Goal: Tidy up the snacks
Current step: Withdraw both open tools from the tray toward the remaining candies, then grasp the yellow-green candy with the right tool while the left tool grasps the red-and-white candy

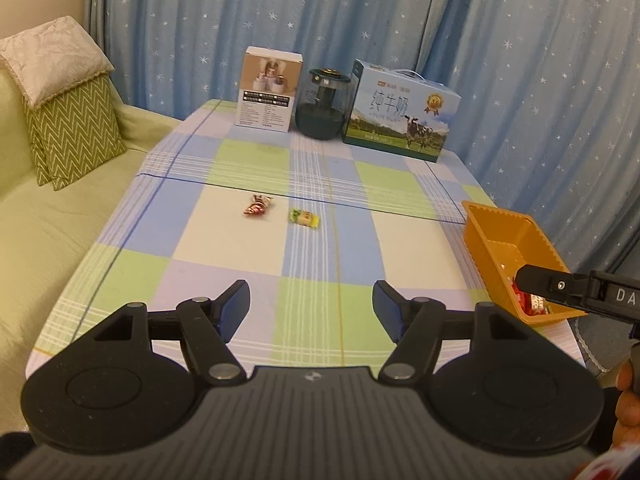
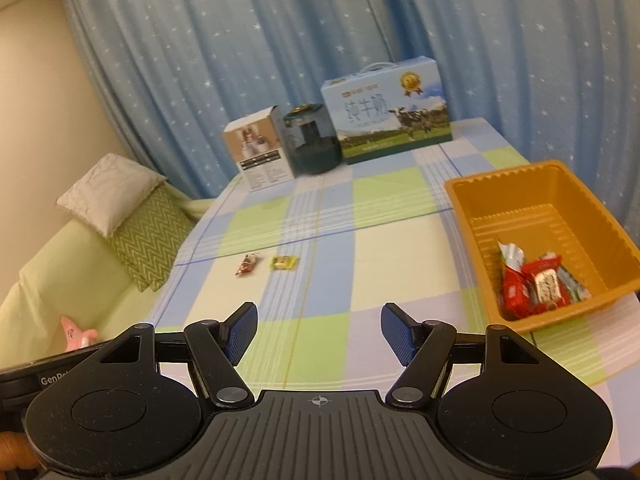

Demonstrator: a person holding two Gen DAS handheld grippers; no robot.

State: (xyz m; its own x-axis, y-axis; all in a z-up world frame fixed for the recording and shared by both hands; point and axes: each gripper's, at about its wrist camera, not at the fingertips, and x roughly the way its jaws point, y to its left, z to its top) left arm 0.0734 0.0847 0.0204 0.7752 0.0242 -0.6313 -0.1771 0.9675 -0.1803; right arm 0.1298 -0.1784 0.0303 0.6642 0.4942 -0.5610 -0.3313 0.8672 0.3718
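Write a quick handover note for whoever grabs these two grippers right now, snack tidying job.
Left gripper: open, holding nothing, above the near part of the table.
Right gripper: open, holding nothing, just left of the orange tray.
Done: several wrapped snacks, mostly red, already lie in the tray's near corner.
Left: two pieces on the tablecloth mid-table, apart from each other, the red candy and to its right the yellow-green candy.
Likely next: pick each up and drop it in the tray. The boxes and jar at the far edge look unrelated.
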